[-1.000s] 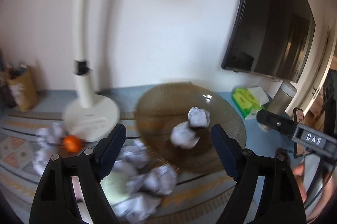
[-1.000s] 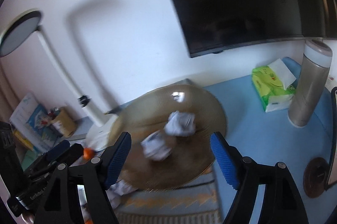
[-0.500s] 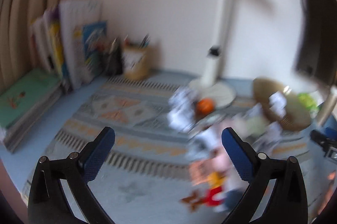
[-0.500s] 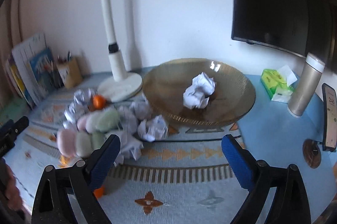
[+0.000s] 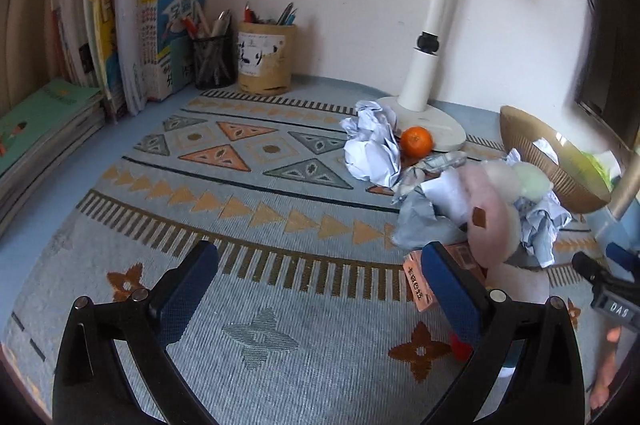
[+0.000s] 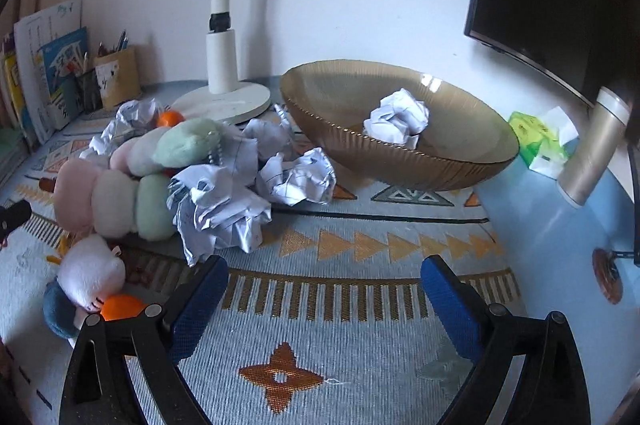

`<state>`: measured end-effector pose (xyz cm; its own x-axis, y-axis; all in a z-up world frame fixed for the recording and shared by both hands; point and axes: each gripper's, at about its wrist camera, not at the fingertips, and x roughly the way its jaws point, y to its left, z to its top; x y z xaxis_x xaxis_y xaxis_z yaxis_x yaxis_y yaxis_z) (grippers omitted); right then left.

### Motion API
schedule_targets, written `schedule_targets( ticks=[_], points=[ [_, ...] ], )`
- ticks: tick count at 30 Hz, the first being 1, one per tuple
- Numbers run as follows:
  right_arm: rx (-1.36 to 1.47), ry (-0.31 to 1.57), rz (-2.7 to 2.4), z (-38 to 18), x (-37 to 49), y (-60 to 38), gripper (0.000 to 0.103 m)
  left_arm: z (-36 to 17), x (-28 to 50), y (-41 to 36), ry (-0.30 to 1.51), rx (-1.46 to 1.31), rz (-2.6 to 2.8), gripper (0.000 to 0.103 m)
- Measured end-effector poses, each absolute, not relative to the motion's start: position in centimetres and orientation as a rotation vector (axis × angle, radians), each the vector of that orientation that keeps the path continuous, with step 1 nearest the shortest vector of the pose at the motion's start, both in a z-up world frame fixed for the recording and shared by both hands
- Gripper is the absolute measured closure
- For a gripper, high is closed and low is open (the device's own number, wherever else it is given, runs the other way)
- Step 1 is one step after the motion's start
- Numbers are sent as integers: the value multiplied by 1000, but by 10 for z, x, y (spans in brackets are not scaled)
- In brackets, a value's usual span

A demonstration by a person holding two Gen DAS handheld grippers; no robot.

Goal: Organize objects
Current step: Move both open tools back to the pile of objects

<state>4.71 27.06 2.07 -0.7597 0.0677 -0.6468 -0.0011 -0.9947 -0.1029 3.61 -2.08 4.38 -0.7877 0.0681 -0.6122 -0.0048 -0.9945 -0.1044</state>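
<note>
Crumpled paper (image 6: 224,201) lies heaped beside the bowl (image 6: 460,169), which already holds some; your left gripper (image 5: 320,289) and right gripper (image 6: 324,289) have just spread wide, both empty, ready for another

Two hand-held grippers, seen from their own wrist cameras: the left gripper (image 5: 316,281) and right gripper (image 6: 324,285) share black Y-shaped frames, silver round-head screws at the finger joints, and fingers (image 5: 182,299) faced with textured blue pads; at 3 o'clock in the left view, a black body bears a white-lettered "DAS" label (image 5: 618,310)
</note>
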Motion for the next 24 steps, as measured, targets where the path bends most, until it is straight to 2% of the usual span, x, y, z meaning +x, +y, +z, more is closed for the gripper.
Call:
schedule_targets(
  ticks=[3,10,15,17,24],
  points=[
    [-1060,-141,2905,22,49,272,1,44,39,-15,-110,-999,2933,1],
    [-1047,-156,2900,23,50,271,0,45,40,-14,-122,-1009,2926,1],
    [-1041,-149,2910,24,50,273,0,52,53,2,-223,-968,2807,1],
    [-1041,-150,2912,25,50,273,0,53,58,14,-175,-948,2800,1],
    [-1049,-157,2913,24,50,272,0,44,68,55,161,-922,2806,1]
  ],
)
